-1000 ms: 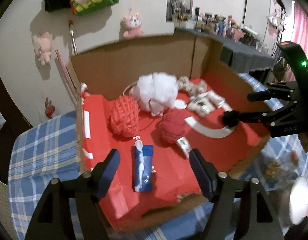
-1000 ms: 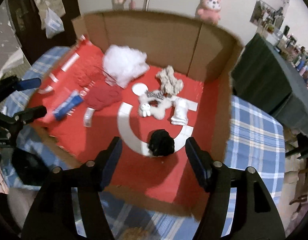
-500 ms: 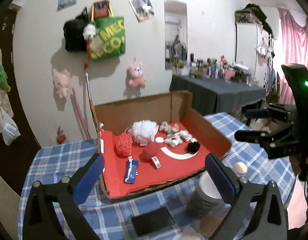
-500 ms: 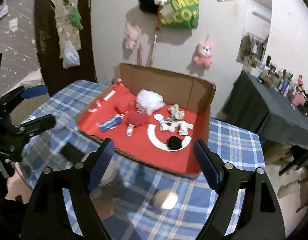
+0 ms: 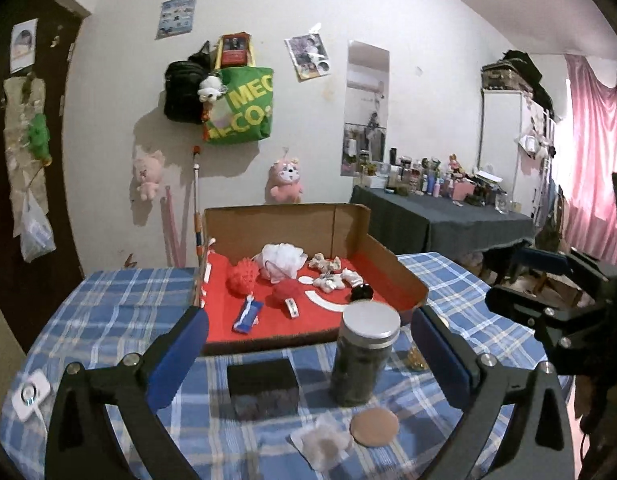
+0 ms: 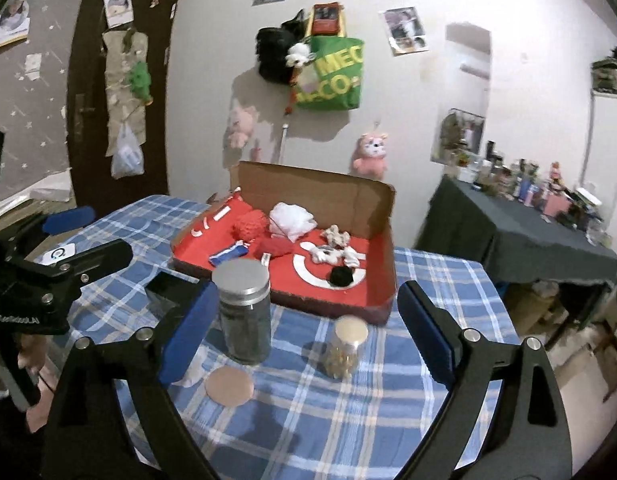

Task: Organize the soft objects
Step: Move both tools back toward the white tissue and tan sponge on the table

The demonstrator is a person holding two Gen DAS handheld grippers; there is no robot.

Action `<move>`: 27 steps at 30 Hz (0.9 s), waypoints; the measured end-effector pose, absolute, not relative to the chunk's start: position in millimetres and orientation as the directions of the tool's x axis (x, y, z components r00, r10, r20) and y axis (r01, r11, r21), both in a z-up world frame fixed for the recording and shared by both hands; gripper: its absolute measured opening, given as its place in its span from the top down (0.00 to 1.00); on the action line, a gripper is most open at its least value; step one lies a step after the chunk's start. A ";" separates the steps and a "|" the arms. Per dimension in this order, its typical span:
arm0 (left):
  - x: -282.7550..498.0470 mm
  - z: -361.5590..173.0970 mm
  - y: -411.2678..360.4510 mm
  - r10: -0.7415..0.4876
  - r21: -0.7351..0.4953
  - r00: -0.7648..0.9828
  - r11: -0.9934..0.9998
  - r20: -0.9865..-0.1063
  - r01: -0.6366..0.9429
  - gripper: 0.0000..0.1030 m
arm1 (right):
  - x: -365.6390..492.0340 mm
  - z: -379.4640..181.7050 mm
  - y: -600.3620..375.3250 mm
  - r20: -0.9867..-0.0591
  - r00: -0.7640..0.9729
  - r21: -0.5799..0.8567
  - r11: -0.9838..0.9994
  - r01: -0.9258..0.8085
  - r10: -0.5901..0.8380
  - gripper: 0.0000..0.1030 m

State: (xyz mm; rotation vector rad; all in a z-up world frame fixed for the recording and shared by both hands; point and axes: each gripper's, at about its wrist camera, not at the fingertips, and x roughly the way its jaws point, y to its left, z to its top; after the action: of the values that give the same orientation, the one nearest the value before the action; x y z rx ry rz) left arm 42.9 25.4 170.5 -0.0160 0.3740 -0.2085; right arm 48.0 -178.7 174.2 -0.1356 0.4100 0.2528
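Observation:
An open cardboard box with a red floor sits on the blue plaid table. In it lie a red spiky ball, a white mesh pouf, a red yarn ball, a blue packet, a black pompom and pale plush pieces. My left gripper hangs open and empty, well short of the box. My right gripper is also back from the box, its jaws opening with nothing held between them. The black pompom lies on the white ring.
Between the grippers and the box stand a tall silver-lidded jar, a small jar, a black block, a flat round disc and a wrapped item. A dark-clothed side table stands at the right.
Both grippers have pulled back and up from the box, which now looks far smaller. Both sets of jaws stand wider. The jars, block and tablecloth have come into view.

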 end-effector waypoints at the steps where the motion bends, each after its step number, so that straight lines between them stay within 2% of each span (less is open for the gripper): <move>1: 38.2 166.4 24.5 -0.194 -0.055 0.915 0.981 -0.352 0.187 0.00 | 42.9 169.3 -179.5 -0.399 0.892 -0.073 0.962 -0.264 0.215 0.11; 7: 12.0 135.7 18.2 -0.103 -0.015 0.960 0.995 -0.262 0.103 0.00 | 17.7 133.8 -182.8 -0.295 0.941 -0.071 0.978 -0.196 0.167 0.11; 16: 4.1 87.5 14.7 -0.090 -0.035 0.949 0.996 -0.301 0.083 0.00 | 0.7 86.8 -195.7 -0.256 0.963 -0.029 0.994 -0.101 0.090 0.11; 21: -3.1 73.6 13.8 -0.073 -0.026 0.955 0.997 -0.287 0.068 0.00 | 1.7 65.0 -202.0 -0.294 0.951 0.021 0.995 -0.095 0.097 0.10; 27: -1.1 58.5 11.1 -0.059 -0.012 0.946 0.998 -0.318 0.059 0.00 | 2.0 46.6 -201.8 -0.314 0.947 0.007 0.998 -0.062 0.061 0.10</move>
State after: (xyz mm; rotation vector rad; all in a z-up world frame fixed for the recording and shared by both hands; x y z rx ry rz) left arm -1.1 11.1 58.5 -0.0021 0.3242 -0.0601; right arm 2.0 -201.8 46.6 -0.0031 0.3197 0.0630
